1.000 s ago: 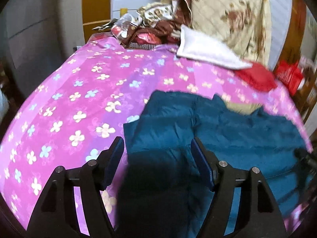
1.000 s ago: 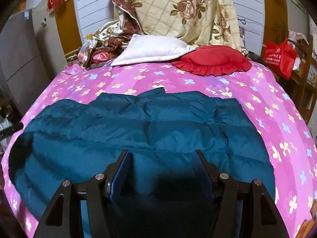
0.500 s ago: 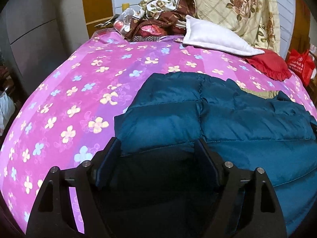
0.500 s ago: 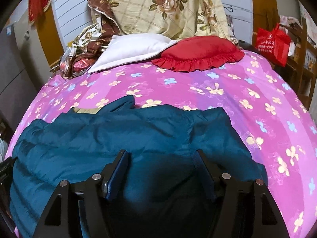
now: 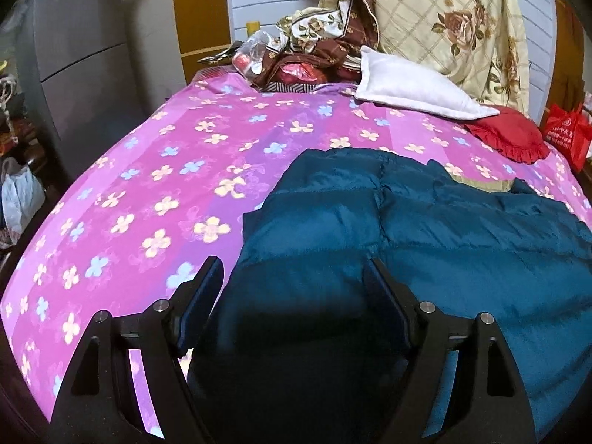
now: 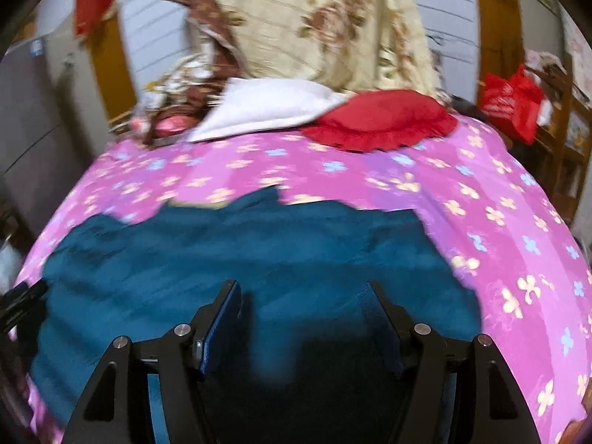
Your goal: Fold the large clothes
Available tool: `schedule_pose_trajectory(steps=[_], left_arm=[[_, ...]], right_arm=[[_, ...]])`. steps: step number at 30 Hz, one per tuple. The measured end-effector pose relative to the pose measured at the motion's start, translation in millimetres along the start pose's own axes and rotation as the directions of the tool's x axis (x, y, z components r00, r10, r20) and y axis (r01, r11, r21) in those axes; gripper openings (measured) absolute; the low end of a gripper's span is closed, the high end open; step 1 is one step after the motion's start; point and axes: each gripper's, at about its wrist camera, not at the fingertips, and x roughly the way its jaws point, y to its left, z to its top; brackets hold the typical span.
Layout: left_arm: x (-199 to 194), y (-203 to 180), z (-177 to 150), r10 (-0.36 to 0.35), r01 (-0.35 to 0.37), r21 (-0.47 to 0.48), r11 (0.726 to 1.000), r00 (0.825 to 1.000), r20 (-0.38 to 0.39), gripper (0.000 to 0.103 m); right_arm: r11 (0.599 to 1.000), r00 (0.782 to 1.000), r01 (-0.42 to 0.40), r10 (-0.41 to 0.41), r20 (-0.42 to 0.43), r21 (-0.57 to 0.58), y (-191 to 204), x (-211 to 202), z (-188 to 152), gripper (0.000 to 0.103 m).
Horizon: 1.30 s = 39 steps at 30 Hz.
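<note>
A teal puffer jacket [image 5: 444, 229] lies spread across the near half of a bed with a pink flowered sheet [image 5: 166, 170]. My left gripper [image 5: 292, 264] hangs open just over the jacket's left end; quilted fabric shows between its fingers and neither pad presses on it. The right wrist view is blurred by motion. There the jacket [image 6: 222, 251] fills the lower left, and my right gripper [image 6: 301, 286] stands open over its near edge, close to the right end, holding nothing. The sheet [image 6: 499, 222] shows bare to its right.
At the bed's head lie a white pillow [image 5: 410, 88], a red frilled cushion [image 5: 510, 137] and a heap of cloth and packets [image 5: 296, 59] under a hanging rose-print quilt [image 5: 444, 18]. A red bag [image 5: 566, 137] stands off the right side, a grey cabinet [image 5: 81, 55] off the left.
The left gripper has sunk closer to the jacket's left end and its jaws stand a little wider. The right view swung right, then back left, and is now blurred.
</note>
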Motion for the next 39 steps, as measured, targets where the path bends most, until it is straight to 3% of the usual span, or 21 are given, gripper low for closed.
schedule_pose_trajectory(steps=[3,5,11,15,22,30,39], left_arm=[[-11.3,1.6,-5.3,-0.012,0.012,-0.016,1.0,1.0,0.003,0.079],[-21.3,2.1,-8.4,-0.017,0.017,-0.026,1.0,1.0,0.015,0.079],[-51.4,5.4,-16.4,-0.003,0.005,-0.033,0.999,0.998,0.066,0.079],[-70.3,8.0,-23.8,0.036,-0.031,-0.045,0.998,0.994,0.103,0.079],[-107.6,12.2,-38.0,0.076,-0.064,-0.081,0.995,0.985,0.154,0.079],[-144.2,2.5,-54.3,0.041,-0.036,-0.031,0.999,0.983,0.178,0.08],[-179.4,-7.2,-72.3,-0.018,0.021,-0.018,1.0,0.983,0.183,0.08]], right_arm=[[0.998,0.998,-0.052,0.051,-0.025,-0.031,29.4,4.1,-7.1,0.065],[0.998,0.999,-0.025,0.023,-0.037,-0.059,45.5,16.1,-10.7,0.066],[1.0,0.998,-0.002,0.002,-0.067,-0.008,42.8,28.3,-8.0,0.071],[1.0,0.998,-0.005,0.004,-0.057,-0.011,37.5,5.1,-17.2,0.071],[1.0,0.998,-0.012,0.013,-0.053,0.009,24.4,-34.2,-61.3,0.071],[0.999,0.998,-0.033,0.035,-0.059,0.038,24.1,-70.8,-103.5,0.071],[1.0,0.999,-0.005,0.004,-0.042,-0.025,45.0,-117.5,-137.1,0.071]])
